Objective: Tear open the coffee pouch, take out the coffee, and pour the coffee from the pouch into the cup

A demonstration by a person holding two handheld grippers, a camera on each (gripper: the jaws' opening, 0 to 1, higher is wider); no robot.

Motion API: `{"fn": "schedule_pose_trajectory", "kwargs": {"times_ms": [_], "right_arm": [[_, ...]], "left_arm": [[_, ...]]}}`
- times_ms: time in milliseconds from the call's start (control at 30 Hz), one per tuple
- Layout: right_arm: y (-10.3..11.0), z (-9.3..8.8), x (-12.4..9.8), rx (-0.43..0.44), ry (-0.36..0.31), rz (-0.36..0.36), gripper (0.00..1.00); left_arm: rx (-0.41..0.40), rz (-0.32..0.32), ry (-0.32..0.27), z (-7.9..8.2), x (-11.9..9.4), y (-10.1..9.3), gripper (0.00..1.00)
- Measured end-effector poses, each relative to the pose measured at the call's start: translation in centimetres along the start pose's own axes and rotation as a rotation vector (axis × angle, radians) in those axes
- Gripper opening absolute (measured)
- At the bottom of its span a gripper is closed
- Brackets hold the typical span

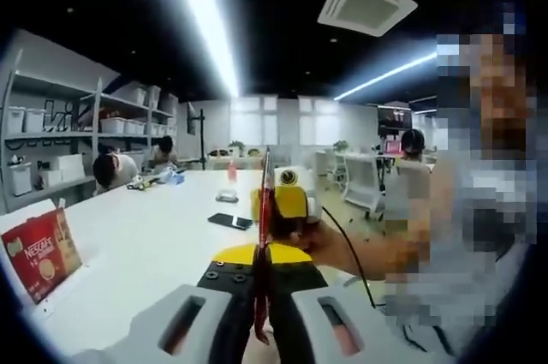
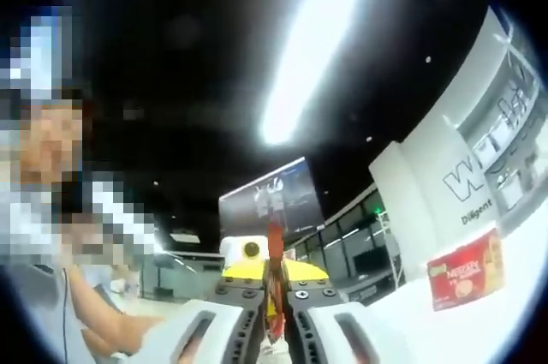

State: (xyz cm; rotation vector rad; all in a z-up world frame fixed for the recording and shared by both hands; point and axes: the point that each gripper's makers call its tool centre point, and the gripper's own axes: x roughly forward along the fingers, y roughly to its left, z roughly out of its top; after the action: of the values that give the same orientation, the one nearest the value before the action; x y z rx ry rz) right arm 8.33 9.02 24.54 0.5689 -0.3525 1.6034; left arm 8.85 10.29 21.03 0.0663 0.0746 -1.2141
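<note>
The coffee pouch point(image 1: 265, 201) is a thin red sachet seen edge-on, standing upright between the jaws in the left gripper view. My left gripper point(image 1: 263, 271) is shut on its lower part. Just behind the sachet, a hand holds my right gripper point(image 1: 288, 201), yellow and white, against the sachet's upper part. In the right gripper view the same red pouch point(image 2: 274, 274) rises edge-on from my right gripper point(image 2: 275, 295), which is shut on it. The left gripper point(image 2: 250, 253) faces it from just beyond the sachet.
A red Nescafe box point(image 1: 39, 254) stands at the left of the white table point(image 1: 145, 244); it also shows as the red box point(image 2: 465, 271). A black phone point(image 1: 230, 221) lies mid-table. Shelves point(image 1: 60, 137) line the left wall. A person's arm point(image 1: 377, 253) is at the right.
</note>
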Motion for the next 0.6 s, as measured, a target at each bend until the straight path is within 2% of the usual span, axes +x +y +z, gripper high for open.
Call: {"fn": "schedule_pose_trajectory", "kwargs": {"times_ms": [200,333,500,600], "right_arm": [[-0.27,-0.35,0.01,0.004,0.004,-0.003,0.06],[-0.09,-0.51,0.05,-0.011,0.013,-0.001,0.03],[-0.21,-0.21,0.08,-0.018,0.001,-0.001,0.03],[-0.20,-0.26,0.19,-0.018,0.001,-0.001,0.03]], "left_arm": [[-0.004,0.003,0.006,-0.17,-0.04,0.01,0.06],[-0.001,0.003,0.007,-0.08,-0.07,-0.16,0.06],[-0.037,-0.012,-0.003,-0.08,-0.12,-0.57,0.14],[-0.037,0.005,-0.012,0.01,-0.38,-0.27,0.14]]}}
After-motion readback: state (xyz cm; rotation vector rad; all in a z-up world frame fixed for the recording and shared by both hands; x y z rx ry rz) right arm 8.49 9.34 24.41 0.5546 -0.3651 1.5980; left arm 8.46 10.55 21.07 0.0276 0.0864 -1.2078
